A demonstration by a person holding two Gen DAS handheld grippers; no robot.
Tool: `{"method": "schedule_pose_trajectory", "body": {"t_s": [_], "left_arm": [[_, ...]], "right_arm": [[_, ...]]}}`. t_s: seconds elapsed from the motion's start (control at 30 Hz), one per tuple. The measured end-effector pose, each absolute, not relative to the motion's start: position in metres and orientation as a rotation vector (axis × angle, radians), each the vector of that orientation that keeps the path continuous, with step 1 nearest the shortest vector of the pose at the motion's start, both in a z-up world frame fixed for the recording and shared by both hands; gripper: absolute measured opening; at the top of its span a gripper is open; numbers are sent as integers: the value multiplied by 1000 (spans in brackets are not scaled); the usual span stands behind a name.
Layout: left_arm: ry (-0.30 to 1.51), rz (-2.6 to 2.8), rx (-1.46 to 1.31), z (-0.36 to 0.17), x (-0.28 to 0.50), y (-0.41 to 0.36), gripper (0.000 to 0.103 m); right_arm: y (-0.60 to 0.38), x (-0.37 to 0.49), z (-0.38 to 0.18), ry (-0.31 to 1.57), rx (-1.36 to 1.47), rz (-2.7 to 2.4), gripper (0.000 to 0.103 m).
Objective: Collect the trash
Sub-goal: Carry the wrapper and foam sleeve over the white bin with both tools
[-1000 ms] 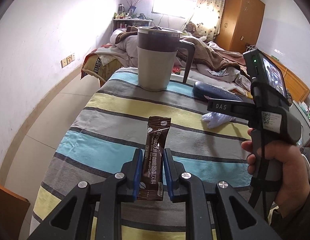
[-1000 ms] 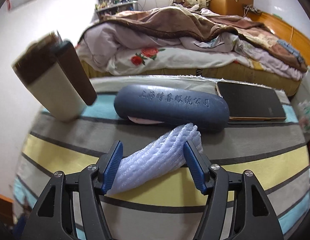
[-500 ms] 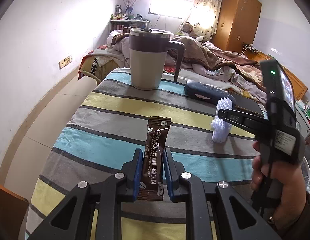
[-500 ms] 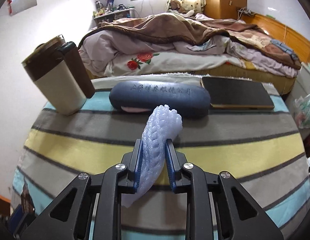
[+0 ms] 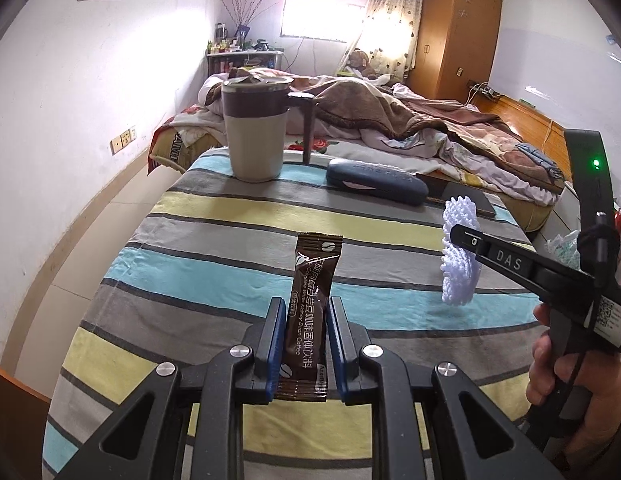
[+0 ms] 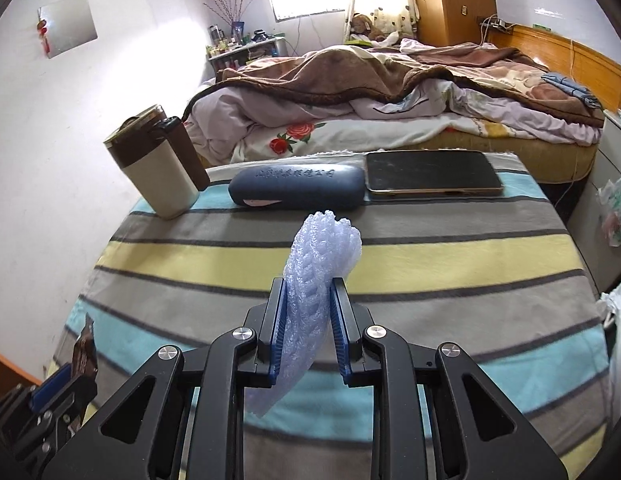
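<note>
Sachet [image 5: 310, 312], brown coffee stick, clamped low in left gripper [image 5: 303, 344], upright above striped table [image 5: 214, 216]; light, slick film, grip mid-body.

Foam net [image 6: 314, 292] squeezed between right gripper [image 6: 308, 328] pads, clear of table; soft, springy, weightless, pinch middle firmly.

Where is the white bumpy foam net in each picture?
Left wrist view: the foam net is at the right, pinched in the right gripper, lifted above the striped cloth.
Right wrist view: the foam net is in the middle, standing up between the blue pads.
Shared landmark: the dark blue glasses case lies just behind it in both.
</note>
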State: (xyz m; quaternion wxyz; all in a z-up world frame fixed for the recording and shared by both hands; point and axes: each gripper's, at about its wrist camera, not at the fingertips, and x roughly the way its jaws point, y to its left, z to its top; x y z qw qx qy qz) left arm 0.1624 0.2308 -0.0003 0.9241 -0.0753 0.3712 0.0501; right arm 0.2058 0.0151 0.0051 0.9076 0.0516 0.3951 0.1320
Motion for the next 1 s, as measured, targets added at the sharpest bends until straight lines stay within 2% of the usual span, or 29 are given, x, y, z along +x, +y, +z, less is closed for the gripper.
{"method": "schedule_pose_trajectory", "body": {"t_s": [1.0], "left_arm": [[648, -182, -33, 45, 119, 35, 22]], "right_arm": [[-161, 107, 41, 644, 191, 159, 24]]}}
